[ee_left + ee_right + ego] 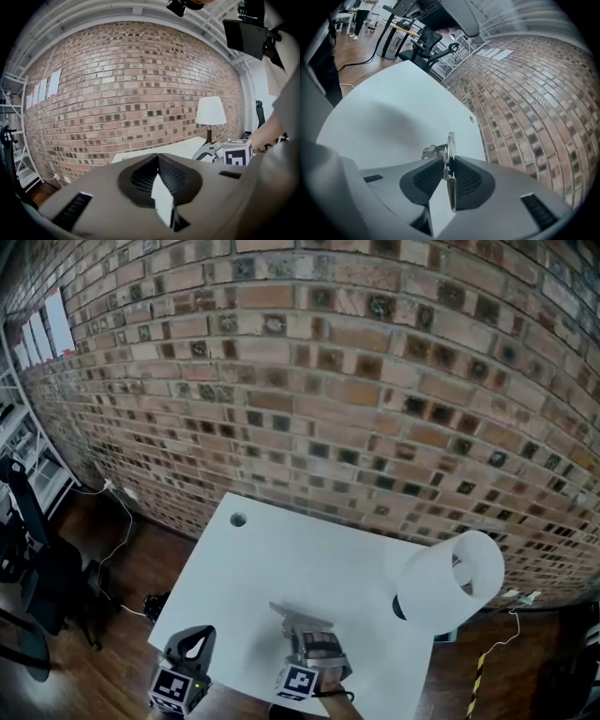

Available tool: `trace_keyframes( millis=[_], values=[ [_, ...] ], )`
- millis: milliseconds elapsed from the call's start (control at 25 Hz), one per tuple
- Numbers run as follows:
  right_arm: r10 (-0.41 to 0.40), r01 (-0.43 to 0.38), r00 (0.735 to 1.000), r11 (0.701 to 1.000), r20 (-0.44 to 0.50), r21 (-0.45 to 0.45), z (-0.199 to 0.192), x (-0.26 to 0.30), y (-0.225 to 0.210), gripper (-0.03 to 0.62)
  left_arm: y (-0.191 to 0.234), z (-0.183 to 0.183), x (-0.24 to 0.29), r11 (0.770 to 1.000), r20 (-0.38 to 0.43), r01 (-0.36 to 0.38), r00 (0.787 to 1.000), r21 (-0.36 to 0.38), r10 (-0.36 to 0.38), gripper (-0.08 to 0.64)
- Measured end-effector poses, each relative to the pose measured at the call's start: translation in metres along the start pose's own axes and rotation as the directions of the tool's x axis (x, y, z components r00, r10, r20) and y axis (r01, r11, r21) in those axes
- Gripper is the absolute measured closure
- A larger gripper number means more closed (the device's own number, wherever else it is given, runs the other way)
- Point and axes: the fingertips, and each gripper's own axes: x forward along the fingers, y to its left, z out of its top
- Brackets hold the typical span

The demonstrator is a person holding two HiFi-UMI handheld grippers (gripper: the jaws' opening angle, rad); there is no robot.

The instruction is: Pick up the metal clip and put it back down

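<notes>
The metal clip (450, 147) stands on edge between the jaws of my right gripper (449, 165), which is shut on it; its silver end pokes out past the fingertips, above the white table (384, 108). In the head view the right gripper (312, 643) is at the table's near edge, with the clip (302, 616) sticking out ahead of it. My left gripper (192, 641) hangs off the table's near left corner, over the wooden floor. Its jaws (157, 157) meet at the tips with nothing between them.
A white-shaded lamp (452, 579) stands at the table's right side. A small round hole (238, 519) sits near the table's far left corner. A brick wall runs behind the table. A black chair (28, 549) and cables are on the floor to the left.
</notes>
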Motion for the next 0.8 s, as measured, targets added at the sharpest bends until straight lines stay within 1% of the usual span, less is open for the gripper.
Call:
trace_keyframes(
  millis=[200, 320, 400, 600, 720, 800],
  values=[
    [0.04, -0.04, 0.999, 0.999, 0.0, -0.001, -0.003, 0.012, 0.016, 0.525, 0.013, -0.014, 0.006, 1.0, -0.019, -0.027, 0.999, -0.003, 0.027, 0.552],
    [0.042, -0.042, 0.999, 0.999, -0.001, 0.0, -0.007, 0.018, 0.015, 0.525, 0.016, -0.012, 0.013, 0.999, -0.031, -0.035, 0.999, -0.012, 0.035, 0.552],
    [0.038, -0.038, 0.999, 0.999, -0.007, -0.001, -0.011, 0.023, 0.017, 0.525, 0.016, -0.013, 0.017, 0.999, -0.028, -0.032, 0.999, -0.006, 0.032, 0.554],
    [0.059, -0.059, 0.998, 0.998, -0.012, 0.007, -0.012, 0.029, 0.023, 0.523, 0.011, -0.011, 0.023, 0.999, -0.045, -0.018, 0.999, -0.027, 0.017, 0.554],
    [0.05, -0.05, 0.998, 0.999, -0.026, -0.02, -0.014, 0.032, 0.028, 0.507, 0.01, -0.014, 0.025, 1.0, -0.043, -0.015, 0.999, -0.022, 0.014, 0.554],
    [0.058, -0.059, 0.998, 0.998, -0.034, -0.031, -0.014, 0.03, 0.031, 0.506, 0.011, -0.018, 0.025, 1.0, -0.04, -0.013, 0.999, -0.016, 0.012, 0.554]
  ],
)
